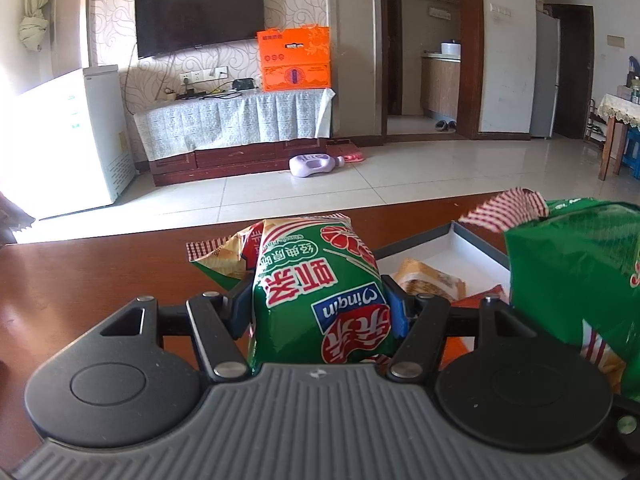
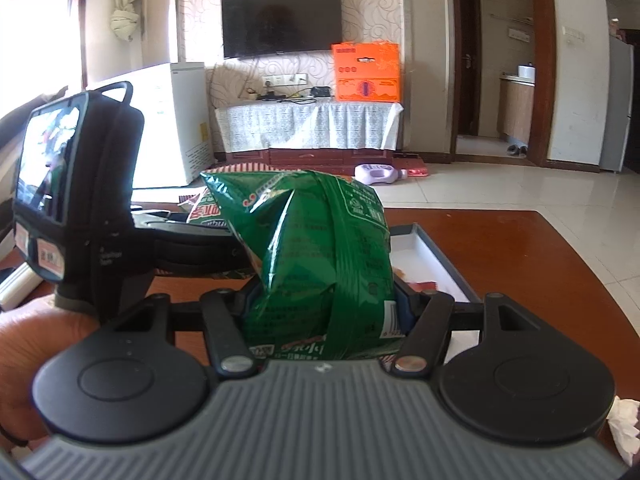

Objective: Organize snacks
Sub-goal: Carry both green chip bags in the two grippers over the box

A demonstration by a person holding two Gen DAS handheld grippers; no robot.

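Observation:
My left gripper (image 1: 320, 308) is shut on a green and red snack bag (image 1: 316, 292), held above the brown table (image 1: 80, 280). My right gripper (image 2: 324, 304) is shut on a second green snack bag (image 2: 320, 264), held above the table; this bag also shows at the right of the left wrist view (image 1: 572, 276). A shallow grey box with a white inside (image 1: 452, 248) lies on the table ahead and right of the left gripper. It holds a tan snack packet (image 1: 432, 280) and an orange packet (image 1: 480, 298). The box also shows in the right wrist view (image 2: 432, 252).
The left gripper's body with its screen (image 2: 76, 196) and the hand holding it (image 2: 24, 364) fill the left of the right wrist view. A crumpled white tissue (image 2: 624, 428) lies at the table's right edge. The table's far edge (image 1: 360, 204) is close ahead.

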